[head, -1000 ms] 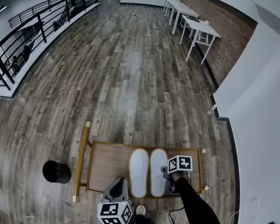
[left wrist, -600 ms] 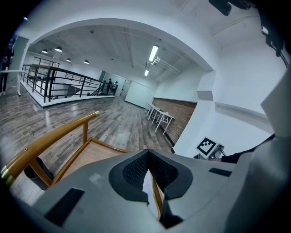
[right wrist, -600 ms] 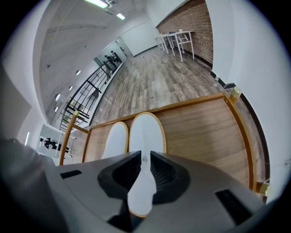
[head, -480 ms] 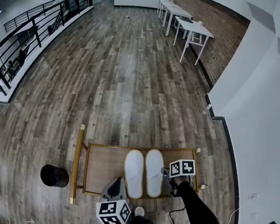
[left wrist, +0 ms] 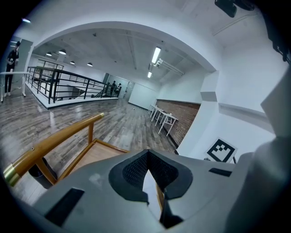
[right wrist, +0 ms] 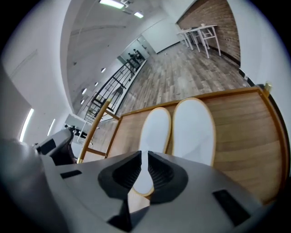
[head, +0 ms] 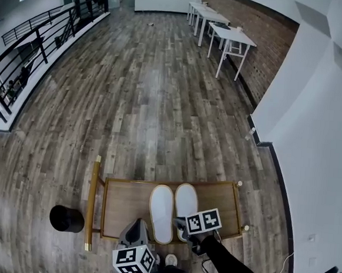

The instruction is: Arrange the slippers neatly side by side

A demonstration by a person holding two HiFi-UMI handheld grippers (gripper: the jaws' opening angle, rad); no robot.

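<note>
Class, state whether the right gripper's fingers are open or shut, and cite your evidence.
The right gripper is slightly open: a narrow gap separates its fingers, with nothing clamped between.

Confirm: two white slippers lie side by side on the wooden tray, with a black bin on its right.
Not quite: the bin stands left of the tray, as the head view shows. The slippers do lie side by side on it.
</note>
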